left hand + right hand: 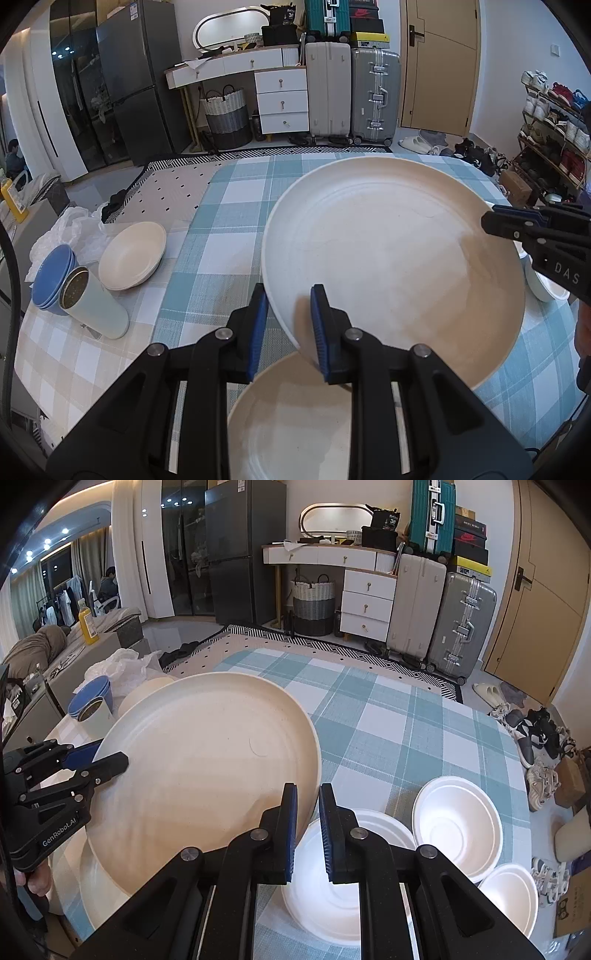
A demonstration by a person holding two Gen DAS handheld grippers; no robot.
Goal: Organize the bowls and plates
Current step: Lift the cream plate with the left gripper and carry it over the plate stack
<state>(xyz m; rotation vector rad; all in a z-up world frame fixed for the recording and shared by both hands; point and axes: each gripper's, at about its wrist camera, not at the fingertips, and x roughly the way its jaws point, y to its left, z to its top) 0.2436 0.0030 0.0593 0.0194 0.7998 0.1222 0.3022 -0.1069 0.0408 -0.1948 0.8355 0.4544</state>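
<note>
A large cream plate (391, 266) (207, 768) hangs tilted above the checked table, held by opposite edges. My left gripper (290, 295) is shut on its near-left rim; in the right wrist view this gripper (110, 760) shows at the plate's left side. My right gripper (307, 794) is shut on the plate's right rim and appears at the far right edge (495, 221) in the left wrist view. A second cream plate (291, 417) (99, 878) lies on the table under the lifted one. Three white bowls (347, 878) (458, 823) (509, 897) sit to the right.
At the left stand a cream bowl (133, 254), stacked blue bowls (51, 277), a pale tumbler (94, 302) and a crumpled plastic bag (74, 225). The teal-checked cloth (229, 229) covers the table's far half. Suitcases, drawers and a shoe rack lie beyond.
</note>
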